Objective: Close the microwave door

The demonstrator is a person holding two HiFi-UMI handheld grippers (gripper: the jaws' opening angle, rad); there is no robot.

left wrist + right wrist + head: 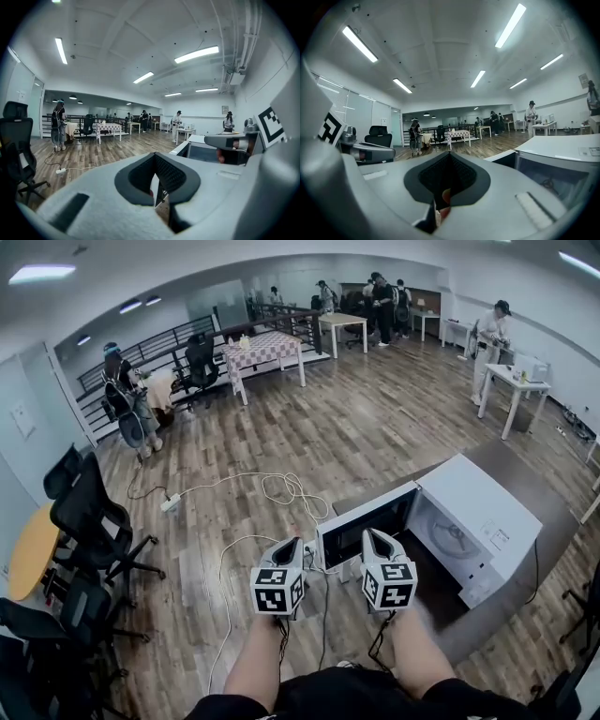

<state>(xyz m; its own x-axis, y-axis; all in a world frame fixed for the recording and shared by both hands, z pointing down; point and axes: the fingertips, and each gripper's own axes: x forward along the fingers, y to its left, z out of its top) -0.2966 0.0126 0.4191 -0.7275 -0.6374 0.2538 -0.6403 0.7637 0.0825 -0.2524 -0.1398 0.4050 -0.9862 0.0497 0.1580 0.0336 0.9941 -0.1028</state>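
Observation:
A white microwave (pixel 487 512) stands on a dark table (pixel 525 474) at the right of the head view. Its dark-glass door (pixel 361 529) hangs open, swung out to the left. My right gripper (pixel 376 538) is shut and empty, its tip just in front of the open door. My left gripper (pixel 289 547) is also shut and empty, a little left of the door's free edge. In the left gripper view the closed pads (pixel 157 185) fill the foreground, with the microwave (pixel 201 151) behind at the right. The right gripper view shows shut pads (pixel 447 185) and the microwave (pixel 555 164) close at the right.
White cables and a power strip (pixel 171 503) lie on the wooden floor ahead. Black office chairs (pixel 94 521) and a yellow table (pixel 33 554) stand at the left. Several people and white tables (pixel 511 381) are farther back in the room.

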